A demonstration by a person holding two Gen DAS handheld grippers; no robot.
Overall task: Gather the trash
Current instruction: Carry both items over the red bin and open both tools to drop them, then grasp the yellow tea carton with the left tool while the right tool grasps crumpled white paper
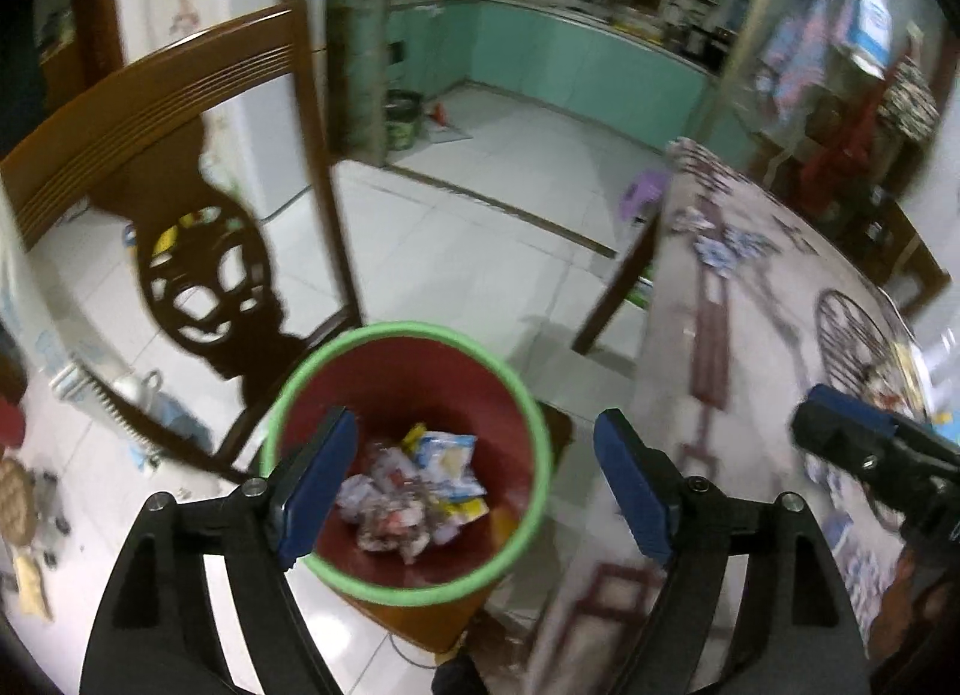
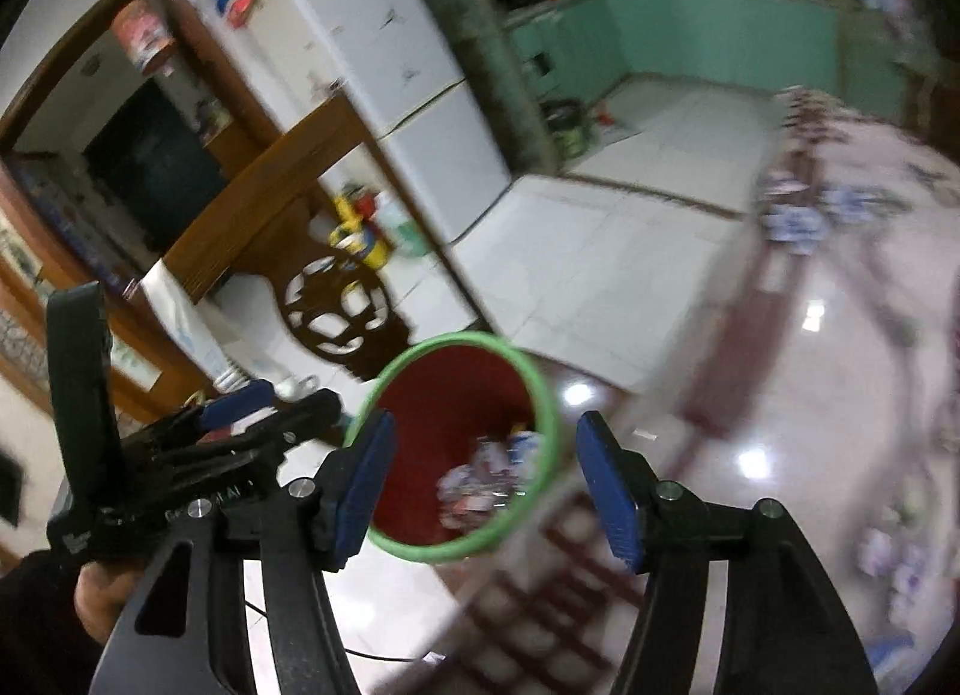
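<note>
A red bin with a green rim (image 1: 408,329) (image 2: 462,339) stands on a wooden chair seat (image 1: 420,623) beside the table. Crumpled wrappers and paper (image 1: 414,491) (image 2: 486,479) lie at its bottom. My left gripper (image 1: 474,473) hangs over the bin, open, with nothing between its blue pads. My right gripper (image 2: 486,473) is also open and empty, above the bin's near rim and the table edge. More wrappers (image 1: 726,248) (image 2: 792,215) lie on the far part of the table. Each gripper shows at the edge of the other's view, held by a hand.
The table (image 1: 750,335) (image 2: 810,365) has a glossy patterned cloth and fills the right side. A carved wooden chair back (image 1: 180,155) (image 2: 270,203) rises left of the bin. A white fridge (image 2: 408,95) stands behind it. White tiled floor leads to green kitchen cabinets.
</note>
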